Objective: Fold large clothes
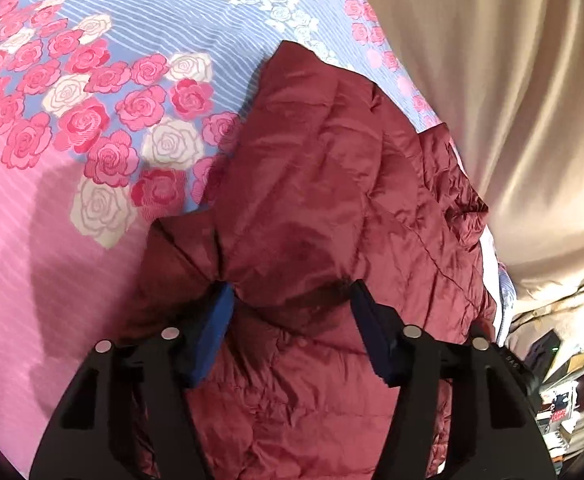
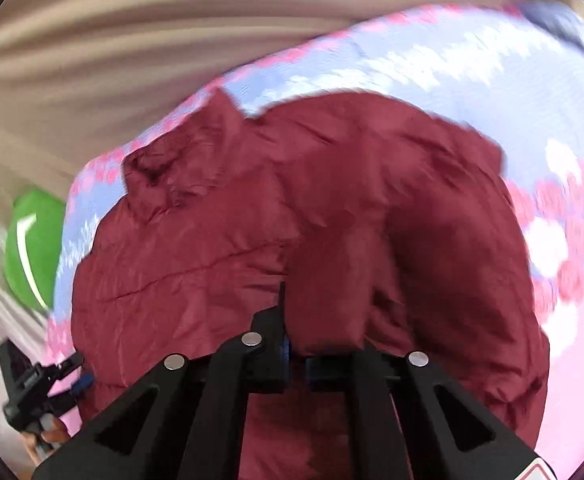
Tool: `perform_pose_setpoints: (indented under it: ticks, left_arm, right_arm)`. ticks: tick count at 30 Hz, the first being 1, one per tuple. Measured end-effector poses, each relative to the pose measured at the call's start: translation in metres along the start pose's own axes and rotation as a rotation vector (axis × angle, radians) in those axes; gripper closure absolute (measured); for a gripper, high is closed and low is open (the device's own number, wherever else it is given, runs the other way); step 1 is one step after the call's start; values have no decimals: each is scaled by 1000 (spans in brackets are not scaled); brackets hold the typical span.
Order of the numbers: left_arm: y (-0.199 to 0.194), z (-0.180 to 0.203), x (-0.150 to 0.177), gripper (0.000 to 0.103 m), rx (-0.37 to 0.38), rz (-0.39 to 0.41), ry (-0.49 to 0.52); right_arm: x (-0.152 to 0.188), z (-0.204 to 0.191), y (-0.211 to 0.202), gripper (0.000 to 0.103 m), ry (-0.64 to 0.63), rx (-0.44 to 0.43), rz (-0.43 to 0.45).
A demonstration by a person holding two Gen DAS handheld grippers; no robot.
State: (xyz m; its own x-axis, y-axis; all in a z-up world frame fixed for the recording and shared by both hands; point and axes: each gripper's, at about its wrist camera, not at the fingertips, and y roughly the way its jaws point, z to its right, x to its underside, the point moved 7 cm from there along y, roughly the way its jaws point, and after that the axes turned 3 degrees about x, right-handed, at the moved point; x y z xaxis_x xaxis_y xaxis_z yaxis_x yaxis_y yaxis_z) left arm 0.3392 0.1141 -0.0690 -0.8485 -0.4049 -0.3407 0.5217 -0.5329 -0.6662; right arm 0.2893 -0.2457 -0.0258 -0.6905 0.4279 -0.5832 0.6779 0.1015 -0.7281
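A dark red quilted puffer jacket [image 1: 311, 208] lies bunched on a bed with a rose-print sheet [image 1: 92, 120]. My left gripper [image 1: 290, 300] is open, its blue pads [image 1: 212, 328] pressed into the jacket with a fold bulging between them. In the right wrist view the jacket [image 2: 212, 240] fills the middle, collar at upper left. My right gripper [image 2: 295, 348] is shut on a thick fold of the jacket. The left gripper also shows in that view [image 2: 36, 384] at the jacket's lower left edge.
A beige curtain [image 1: 511, 100] hangs along the far side of the bed. A green object [image 2: 32, 248] lies by the bed's edge. Clutter of books and boxes [image 1: 563, 392] sits low beside the bed. The pink part of the sheet [image 1: 32, 280] lies left of the jacket.
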Motion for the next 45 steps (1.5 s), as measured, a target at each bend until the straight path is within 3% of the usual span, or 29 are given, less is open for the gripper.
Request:
perform_pose_setpoints:
  ticks: [3,5,7,9,11,12,13,14,17,20,22,26,30,33,35,39,41,43,45]
  left_arm:
    - [-7,16,7,40,83,-22,-8]
    - [-4,25,12,19,85,-26,6]
    - [4,23,10,19,40,-9,-5]
    - [5,14,2,33,-3,31,-21]
    - [0,7,-4,68,-26,63,-12]
    - [-5,3,-8,77,-31,80,-6]
    - [-9,-3,-12,93,-50,96,-3]
    - [-14,-9,-16,99,-69,118,3]
    - [-16,-21,-20,102,-114,138,30]
    - [-6,-30,-15,103,-156,121,33]
    - [-10,-33,-14,103,-152,126,45]
    - [-11,-26,-12,103,-184,135,77]
    - [-24,-12,-6,103,-135,128,98]
    - [-40,-9,2,97,-117,120,128]
    - [-46,-3,6,96,-100,119,139]
    - [-31,31,5,96,-83,101,224]
    - [-6,52,7,92,-92,69,298]
    - [16,56,5,91,-157,58,330]
    - [37,48,2,91,-203,47,324]
  right_arm:
    - [-18,-66,-36,100,-148,-81,96]
    - [-26,-108,-60,100,-191,-202,121]
    - [-34,-156,-94,100,-226,-396,139]
    - [-40,-179,-131,101,-226,-561,181]
    - [-45,-176,-160,101,-204,-640,246]
    - [-45,-166,-163,101,-196,-622,267]
    - [-45,-149,-160,101,-187,-558,290]
    - [-42,-136,-151,101,-178,-493,295]
    - [-23,-59,-71,101,-127,-139,188]
    - [7,-2,7,101,-69,43,1]
    - [25,19,34,102,-24,28,-46]
    - [21,12,22,102,-57,59,-1]
    - [24,23,13,99,-40,90,-12]
    - [31,35,-8,79,-2,132,5]
    - [31,19,-31,79,-45,154,68]
    - [31,-49,-41,79,-196,63,88]
    - [37,-89,-33,79,-273,-29,70]
    - [46,-117,-14,79,-326,-84,27]
    - [56,-130,12,86,-382,-89,-26]
